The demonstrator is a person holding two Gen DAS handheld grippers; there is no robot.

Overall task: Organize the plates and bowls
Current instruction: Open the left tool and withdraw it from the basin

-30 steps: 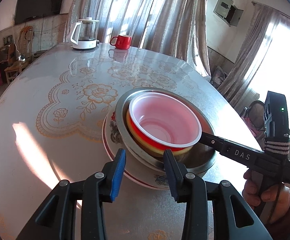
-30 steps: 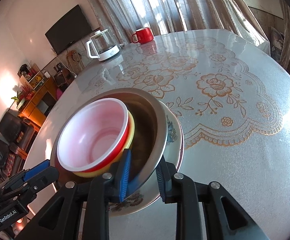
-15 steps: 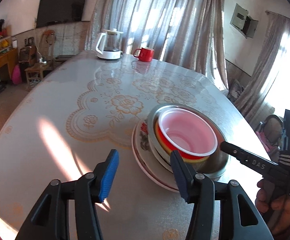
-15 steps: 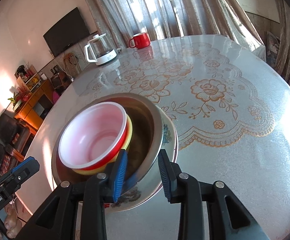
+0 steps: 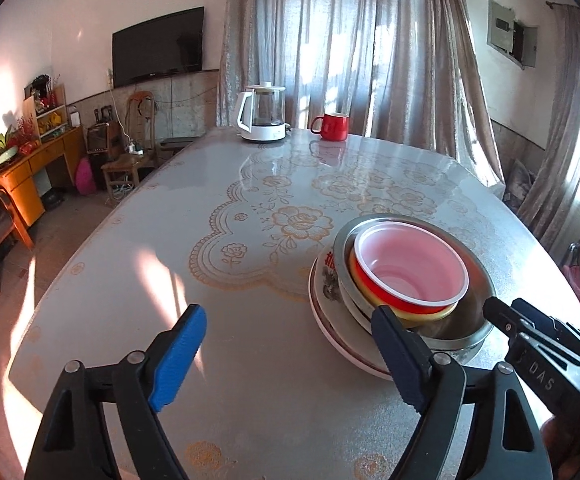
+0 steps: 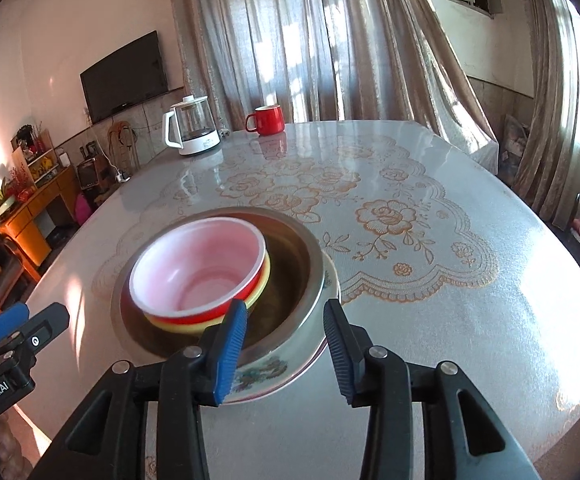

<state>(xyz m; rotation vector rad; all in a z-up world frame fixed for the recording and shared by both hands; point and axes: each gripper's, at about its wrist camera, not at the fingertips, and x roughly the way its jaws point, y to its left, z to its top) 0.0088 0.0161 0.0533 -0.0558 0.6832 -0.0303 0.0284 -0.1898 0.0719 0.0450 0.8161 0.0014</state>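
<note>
Stack: a red bowl (image 6: 198,270) with a pale pink inside sits in a yellow bowl (image 6: 264,280), both nested off-centre in a steel bowl (image 6: 293,264), which rests on a flowered plate (image 6: 278,368) on the table (image 6: 409,280).
Stack relative to right gripper (image 6: 286,346): just ahead of the fingertips — the near rims of the steel bowl and plate show through the gap between the two fingers, the nested bowls ahead and to the left.
Right gripper state: jaws apart, holding nothing; whether the blue pads (image 6: 230,346) touch a rim cannot be told.
Stack relative to left gripper (image 5: 290,354): ahead and to the right, beyond the right-hand finger (image 5: 395,356), which overlaps the plate (image 5: 329,320) in the left wrist view.
Left gripper state: jaws wide apart, empty — only bare table (image 5: 230,340) between them.
Grippers to each other: the right gripper (image 5: 529,328) enters the left view at the far right, its tip near the steel bowl (image 5: 465,328).
Far end of table: a glass kettle (image 5: 262,112) and a red mug (image 5: 331,127), well apart from both grippers.
</note>
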